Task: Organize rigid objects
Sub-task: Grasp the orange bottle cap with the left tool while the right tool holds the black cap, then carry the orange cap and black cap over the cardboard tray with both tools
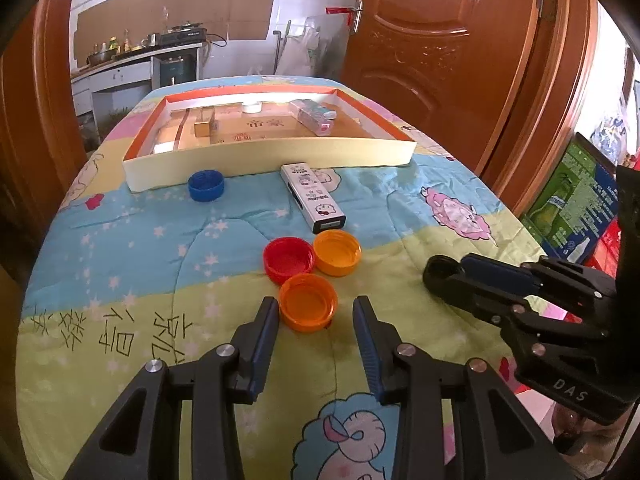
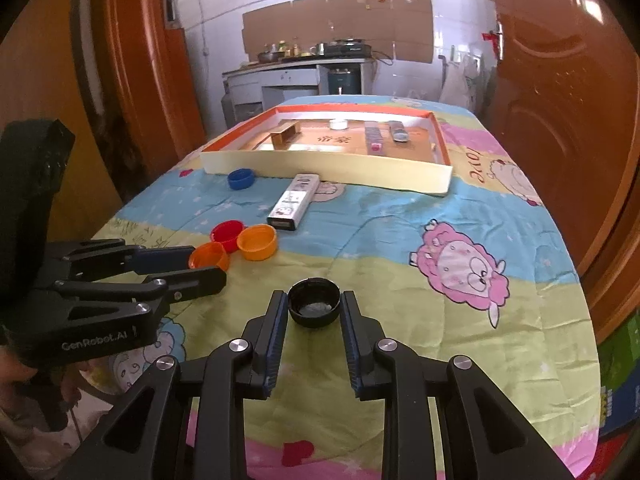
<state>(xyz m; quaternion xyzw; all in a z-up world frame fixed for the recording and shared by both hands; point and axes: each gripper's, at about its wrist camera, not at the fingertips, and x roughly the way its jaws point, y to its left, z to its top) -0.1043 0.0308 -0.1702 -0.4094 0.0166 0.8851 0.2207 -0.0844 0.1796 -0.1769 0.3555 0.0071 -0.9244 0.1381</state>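
My left gripper is open, its fingers on either side of an orange cap lying on the quilt. A red cap and a second, lighter orange cap lie just beyond. My right gripper has both fingers against a black cap that rests on the quilt. It also shows in the left wrist view. A blue cap and a white cartoon-printed box lie before a shallow cardboard tray.
The tray holds a white cap, a small wooden box and two long boxes. Wooden doors stand on both sides. A green and blue carton stands off the right edge of the table.
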